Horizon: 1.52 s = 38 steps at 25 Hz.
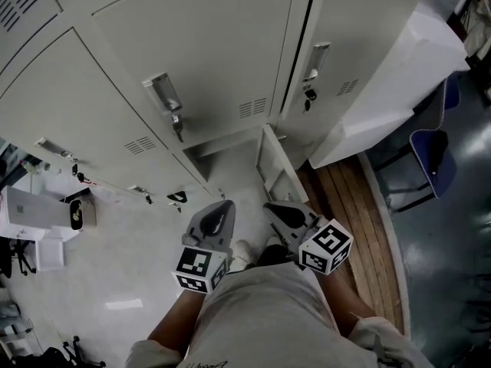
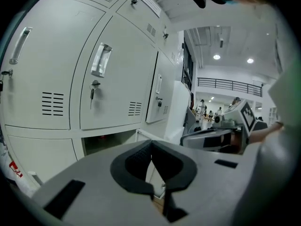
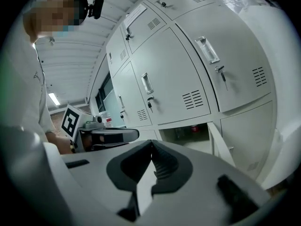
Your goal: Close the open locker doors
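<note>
The open locker door (image 1: pixel 273 165) on the bottom row stands swung out at the right of its compartment (image 1: pixel 224 153). Above that door is a shut locker with a key (image 1: pixel 178 127) in its lock. The 2 grippers hang side by side in front of the door, apart from it: left gripper (image 1: pixel 222 210) and right gripper (image 1: pixel 276 210). Each has its jaws clenched tip to tip on nothing.

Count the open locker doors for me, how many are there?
1 for certain: the bottom-row door, swung out wide. The big white panel sticking out at the right could be a second open door, but I cannot tell.
</note>
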Motion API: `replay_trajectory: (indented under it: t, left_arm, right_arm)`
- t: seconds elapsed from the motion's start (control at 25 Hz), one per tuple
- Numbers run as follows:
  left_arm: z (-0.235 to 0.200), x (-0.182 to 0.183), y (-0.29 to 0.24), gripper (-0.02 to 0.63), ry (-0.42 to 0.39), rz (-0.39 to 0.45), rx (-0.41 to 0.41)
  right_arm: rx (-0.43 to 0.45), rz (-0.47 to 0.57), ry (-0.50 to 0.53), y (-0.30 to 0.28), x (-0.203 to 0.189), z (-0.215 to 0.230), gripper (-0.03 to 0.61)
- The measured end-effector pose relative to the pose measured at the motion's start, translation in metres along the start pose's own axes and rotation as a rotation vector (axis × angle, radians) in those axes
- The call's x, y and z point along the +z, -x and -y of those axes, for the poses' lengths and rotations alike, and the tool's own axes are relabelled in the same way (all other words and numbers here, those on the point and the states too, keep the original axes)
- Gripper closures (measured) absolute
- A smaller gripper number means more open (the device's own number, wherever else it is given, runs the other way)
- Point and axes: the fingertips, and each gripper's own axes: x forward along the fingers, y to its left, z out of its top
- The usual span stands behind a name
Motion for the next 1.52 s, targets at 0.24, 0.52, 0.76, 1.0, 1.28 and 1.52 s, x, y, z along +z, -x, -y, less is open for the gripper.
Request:
replay_trajectory:
  t: [0.24, 0.52, 0.76, 1.0, 1.28, 1.52]
  left_arm:
    - [0.006, 0.005, -0.012, 0.598, 0.02, -0.004, 0.004]
    - [0.015, 0.005, -0.031, 0.598, 0.038, -0.018, 0.024]
    - [0.021, 0.002, -0.045, 0.598, 0.056, -0.035, 0.047]
    - [0.025, -0.005, -0.062, 0.598, 0.073, -0.052, 0.063]
    - [0.03, -0.011, -0.077, 0.598, 0.085, -0.069, 0.085]
    - [0.033, -0.017, -0.08, 0.598, 0.107, -0.06, 0.13]
  right_arm:
    - [-0.006, -0.007, 0.0, 0.01, 0.007, 0.017, 0.551]
    - [-0.03, -0.025, -0.004, 0.029, 0.014, 0.053, 0.551]
    - [-0.062, -0.044, -0.007, 0.046, 0.012, 0.088, 0.551]
    - [-0.098, -0.068, -0.02, 0.061, -0.002, 0.124, 0.551]
    - [-0.105, -0.135, -0.033, 0.068, -0.024, 0.156, 0.551]
    - [-0.072, -0.172, -0.036, 0.065, -0.039, 0.168, 0.552]
